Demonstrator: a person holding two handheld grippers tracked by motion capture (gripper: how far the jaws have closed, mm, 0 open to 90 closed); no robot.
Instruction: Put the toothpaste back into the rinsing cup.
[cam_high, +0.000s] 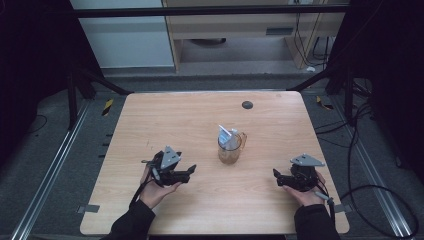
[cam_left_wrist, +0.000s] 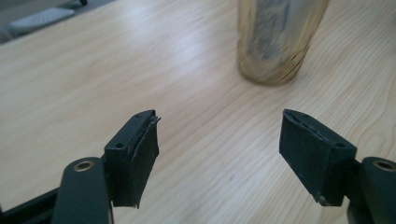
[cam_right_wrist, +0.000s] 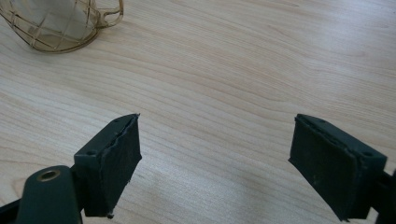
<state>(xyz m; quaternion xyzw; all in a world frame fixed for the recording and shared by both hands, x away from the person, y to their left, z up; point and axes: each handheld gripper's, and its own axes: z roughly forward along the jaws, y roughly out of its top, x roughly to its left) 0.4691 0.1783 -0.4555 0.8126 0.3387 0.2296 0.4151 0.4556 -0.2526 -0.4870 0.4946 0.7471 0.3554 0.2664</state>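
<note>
Your left gripper (cam_high: 191, 172) is wide open, holding nothing, near the glass mug (cam_high: 231, 148). Your right gripper (cam_high: 275, 177) is open and empty too, farther off on the table (cam_high: 150, 120)

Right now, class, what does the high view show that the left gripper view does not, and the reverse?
High view: the amber glass mug's handle and the white packet standing in it, the right gripper, both hands, and a dark round cap near the table's far edge. Left gripper view: the worn inner pads of the left gripper, wide apart with nothing between. Both: the mug, the wooden table, the open left gripper.
</note>
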